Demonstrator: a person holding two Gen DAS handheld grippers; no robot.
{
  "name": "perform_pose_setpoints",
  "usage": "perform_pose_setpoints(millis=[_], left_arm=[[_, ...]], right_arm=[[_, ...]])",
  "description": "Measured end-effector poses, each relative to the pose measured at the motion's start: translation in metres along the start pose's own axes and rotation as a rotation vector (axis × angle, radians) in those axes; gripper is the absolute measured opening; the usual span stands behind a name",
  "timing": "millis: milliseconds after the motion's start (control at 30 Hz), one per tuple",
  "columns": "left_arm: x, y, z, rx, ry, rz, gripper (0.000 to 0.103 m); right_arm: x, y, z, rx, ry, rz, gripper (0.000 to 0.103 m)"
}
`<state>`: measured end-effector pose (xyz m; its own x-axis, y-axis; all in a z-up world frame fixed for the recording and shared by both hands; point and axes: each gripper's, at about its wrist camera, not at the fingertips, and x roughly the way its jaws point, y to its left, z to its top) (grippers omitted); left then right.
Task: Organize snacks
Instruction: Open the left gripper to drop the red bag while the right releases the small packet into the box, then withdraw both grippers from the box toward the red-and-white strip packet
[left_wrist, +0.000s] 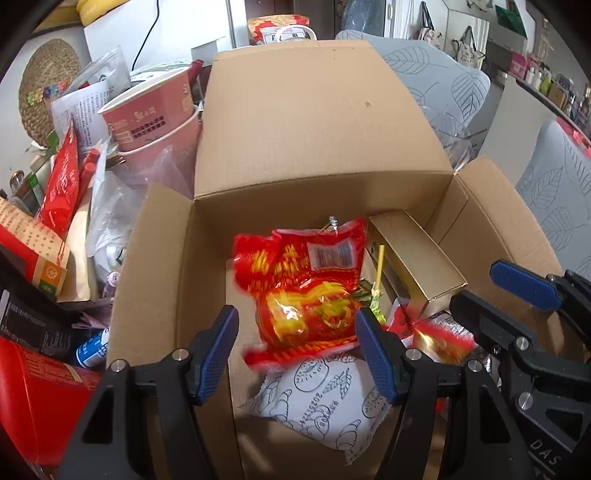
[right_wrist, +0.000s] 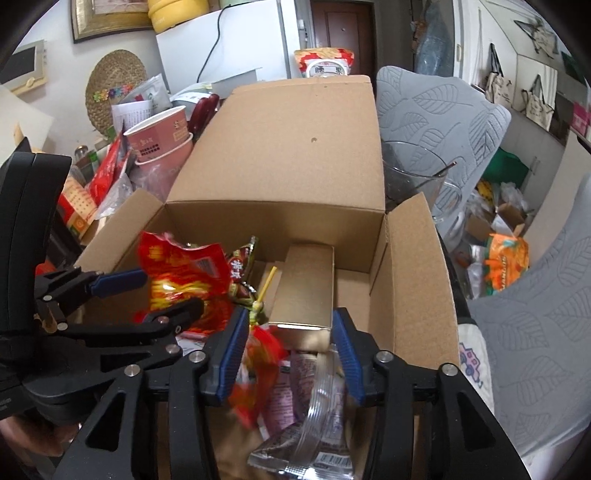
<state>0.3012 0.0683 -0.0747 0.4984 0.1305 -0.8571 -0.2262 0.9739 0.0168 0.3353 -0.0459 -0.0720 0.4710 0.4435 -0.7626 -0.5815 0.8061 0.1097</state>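
An open cardboard box holds the snacks; it also shows in the right wrist view. A red and yellow snack bag lies in it over a white patterned packet, beside a gold carton. My left gripper is open above the red bag, jaws wide and empty. My right gripper is open over the box; a small red packet and a clear-wrapped purple packet lie between its jaws, blurred. The gold carton sits just ahead.
Left of the box are pink paper cups, red bags and a red box. Grey leaf-print cushions stand behind and right. A glass jug and an orange bag lie to the right.
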Motion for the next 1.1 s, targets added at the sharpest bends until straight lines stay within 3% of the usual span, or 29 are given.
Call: perform_pose_setpoints(millis=[133,500,1100], left_arm=[[-0.007,0.007,-0.001,-0.022,-0.006,0.011,0.065],[-0.054,0.015,-0.005,-0.04,-0.07,0.02,0.065],[-0.181,0.034,-0.041,-0.058,-0.253,0.042,0.065]], right_arm=[[-0.008,0.004,-0.002,0.002,-0.013,0.022,0.054],[-0.043,0.018,-0.001,-0.012,-0.065,0.044,0.054],[-0.143,0.064,-0.011,-0.086,-0.215,0.078,0.053]])
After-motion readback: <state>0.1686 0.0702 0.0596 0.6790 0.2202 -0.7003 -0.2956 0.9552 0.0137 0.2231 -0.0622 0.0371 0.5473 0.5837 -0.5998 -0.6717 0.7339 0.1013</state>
